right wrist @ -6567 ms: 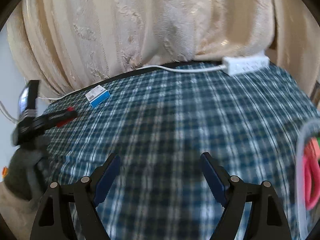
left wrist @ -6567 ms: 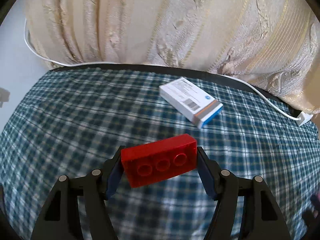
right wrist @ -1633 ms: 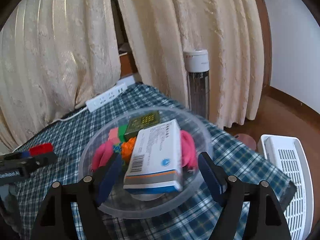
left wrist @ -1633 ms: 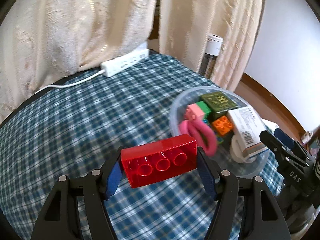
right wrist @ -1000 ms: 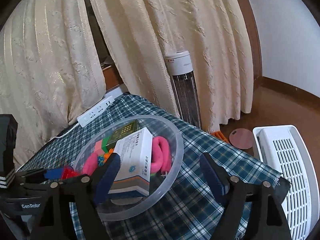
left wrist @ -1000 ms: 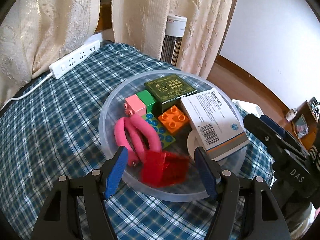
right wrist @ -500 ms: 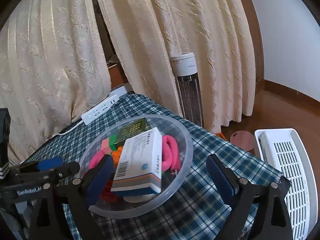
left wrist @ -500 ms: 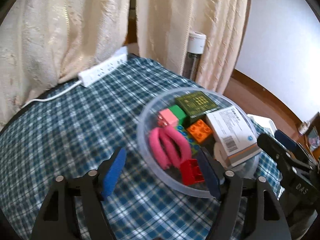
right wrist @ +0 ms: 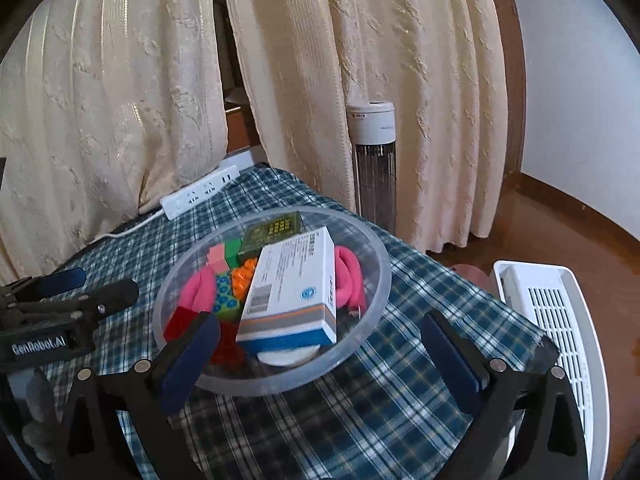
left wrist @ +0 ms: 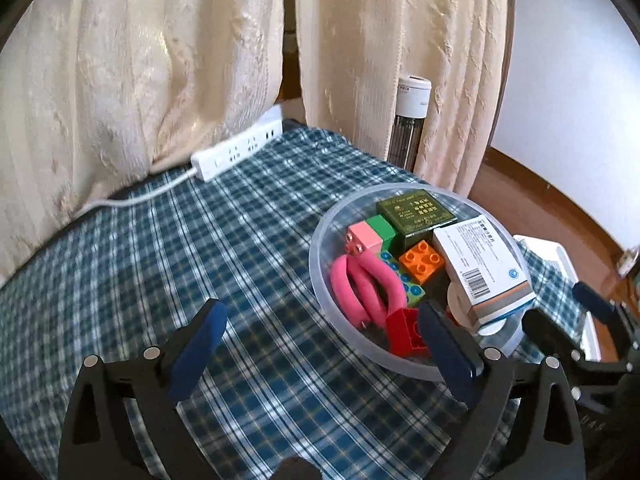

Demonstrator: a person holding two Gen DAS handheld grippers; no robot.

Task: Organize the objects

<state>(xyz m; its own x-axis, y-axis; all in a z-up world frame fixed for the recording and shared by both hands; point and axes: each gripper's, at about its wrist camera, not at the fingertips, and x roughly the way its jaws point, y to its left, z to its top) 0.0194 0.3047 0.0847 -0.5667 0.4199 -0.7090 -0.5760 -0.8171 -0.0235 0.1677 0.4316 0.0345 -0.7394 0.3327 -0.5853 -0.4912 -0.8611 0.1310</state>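
Objects are seen gathered in a clear plastic bowl (left wrist: pixel 320 240) on a table covered by a blue checked cloth (left wrist: pixel 160 260). A red brick (left wrist: pixel 404 330) lies at the bowl's near edge beside a pink ring (left wrist: pixel 362 290), with an orange brick (left wrist: pixel 422 260), a pink and green brick (left wrist: pixel 370 234), a dark green box (left wrist: pixel 416 212) and a white medicine box (left wrist: pixel 484 270) packed around them; the medicine box is seen resting tilted on top of the pile. The left claw (left wrist: pixel 320 344) is held wide open and empty, low over the cloth, its right-hand finger overlapping the bowl's rim in that view. The right claw (right wrist: pixel 320 356) is likewise spread wide with nothing gripped, positioned at the bowl's near rim. A white power strip (left wrist: pixel 238 154) is seen at the table's far edge below cream curtains (left wrist: pixel 160 60), and a tower heater (right wrist: pixel 374 160) stands on the floor beyond.

The sorting appears close to complete. It is judged that both claws are best drawn back clear of the rim, so that the light bowl is not nudged and the tilted box is not tipped out.
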